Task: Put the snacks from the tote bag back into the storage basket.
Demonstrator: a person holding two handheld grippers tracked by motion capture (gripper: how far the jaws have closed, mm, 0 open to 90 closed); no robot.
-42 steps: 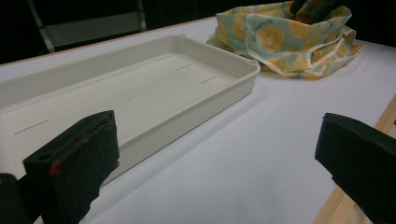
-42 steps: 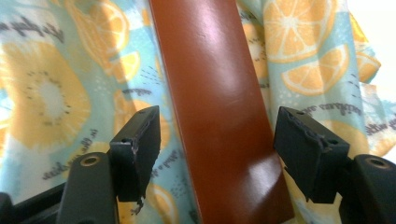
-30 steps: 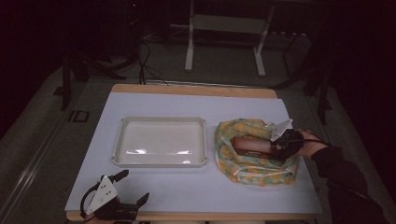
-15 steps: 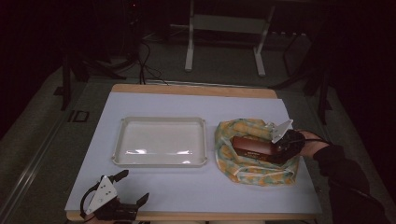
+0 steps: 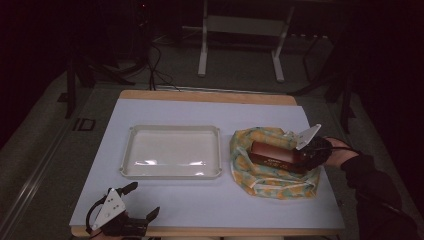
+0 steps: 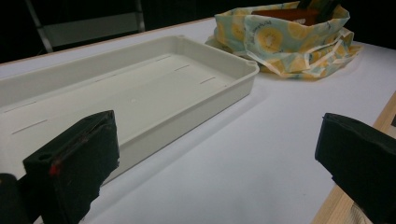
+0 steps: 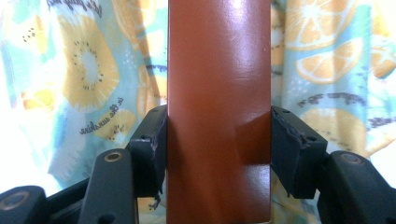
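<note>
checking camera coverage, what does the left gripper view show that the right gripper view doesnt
Left gripper view alone: the white tray, the bare white table top with its wooden edge, and the left tongs standing wide open. Right gripper view alone: the right tongs clamped on both sides of the brown box, seen close up. Both views: the fruit-print cloth bag and that same brown box inside it.
</note>
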